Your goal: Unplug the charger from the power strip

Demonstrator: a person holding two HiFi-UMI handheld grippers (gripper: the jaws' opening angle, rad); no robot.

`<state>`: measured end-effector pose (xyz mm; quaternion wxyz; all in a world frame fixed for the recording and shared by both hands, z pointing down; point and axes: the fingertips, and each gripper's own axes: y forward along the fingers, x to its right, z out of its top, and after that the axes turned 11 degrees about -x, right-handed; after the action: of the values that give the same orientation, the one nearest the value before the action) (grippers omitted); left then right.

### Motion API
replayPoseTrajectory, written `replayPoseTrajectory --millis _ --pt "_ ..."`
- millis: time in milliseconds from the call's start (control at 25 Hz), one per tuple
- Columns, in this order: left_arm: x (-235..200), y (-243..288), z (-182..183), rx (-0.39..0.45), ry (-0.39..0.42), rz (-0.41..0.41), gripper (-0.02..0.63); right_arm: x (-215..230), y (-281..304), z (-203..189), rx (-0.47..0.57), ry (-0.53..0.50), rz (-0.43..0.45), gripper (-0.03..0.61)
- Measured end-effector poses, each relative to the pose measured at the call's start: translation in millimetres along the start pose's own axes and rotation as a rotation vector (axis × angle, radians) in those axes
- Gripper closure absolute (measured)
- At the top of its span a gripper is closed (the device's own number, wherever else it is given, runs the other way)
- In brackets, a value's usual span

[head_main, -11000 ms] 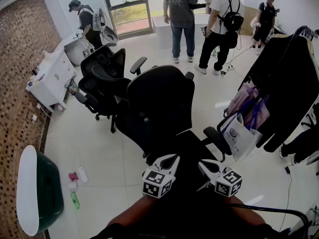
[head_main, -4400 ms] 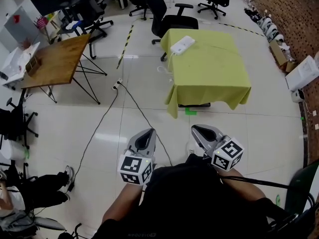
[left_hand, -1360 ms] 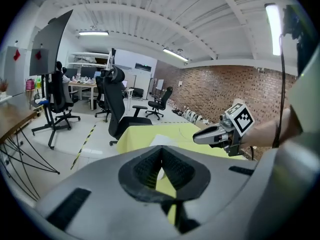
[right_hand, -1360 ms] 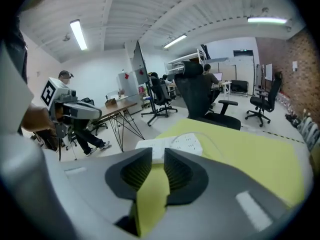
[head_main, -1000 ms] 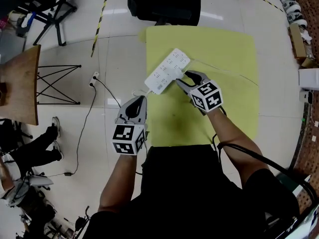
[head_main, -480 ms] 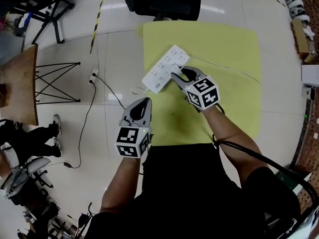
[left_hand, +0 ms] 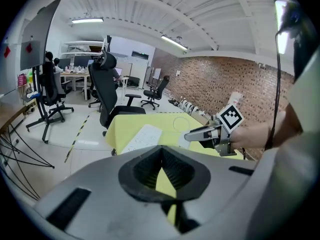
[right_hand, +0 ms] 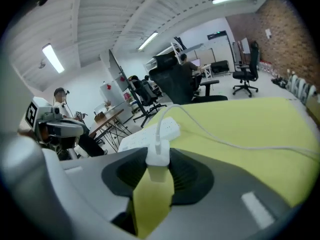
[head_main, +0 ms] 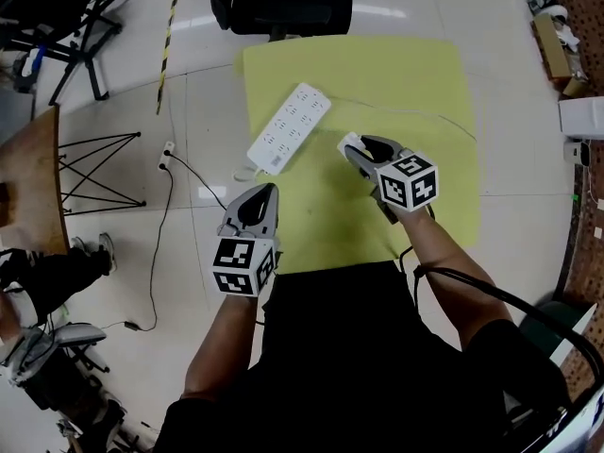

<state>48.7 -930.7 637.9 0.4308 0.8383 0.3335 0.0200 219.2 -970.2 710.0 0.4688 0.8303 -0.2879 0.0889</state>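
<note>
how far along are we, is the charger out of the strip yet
Done: the charger is out of the strip and sits apart from it above the cloth. In hand: the right gripper has it; its jaws have just been closing and now clamp the charger, with the cable trailing. Left: probably only setting it down and releasing.
</note>
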Motion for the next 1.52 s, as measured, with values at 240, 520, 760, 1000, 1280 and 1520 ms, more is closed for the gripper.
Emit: replayPoseTrajectory --millis 240,520,760,1000,1280,1520 --pt "28 6 6 -0.019 0.053 -0.040 0.607 26 -42 -61 -0.028 0.154 -0.001 0.442" --pt "51 1 10 -0.014 0.098 -0.055 0.607 26 -48 -101 -0.034 0.292 0.082 0.442" --pt "58 -10 1 -0.007 0.103 -0.043 0.607 42 -47 -106 -0.026 0.257 0.003 0.430" --pt "59 -25 1 0.015 0.101 -0.040 0.607 62 -51 -109 -0.066 0.191 -0.153 0.373" --pt "53 -41 7 0.062 0.104 -0.047 0.607 52 -72 -100 -0.036 0.161 -0.222 0.351" --pt "59 -60 3 0.087 0.162 -0.092 0.607 -5 -129 -53 0.226 0.157 -0.200 0.486"
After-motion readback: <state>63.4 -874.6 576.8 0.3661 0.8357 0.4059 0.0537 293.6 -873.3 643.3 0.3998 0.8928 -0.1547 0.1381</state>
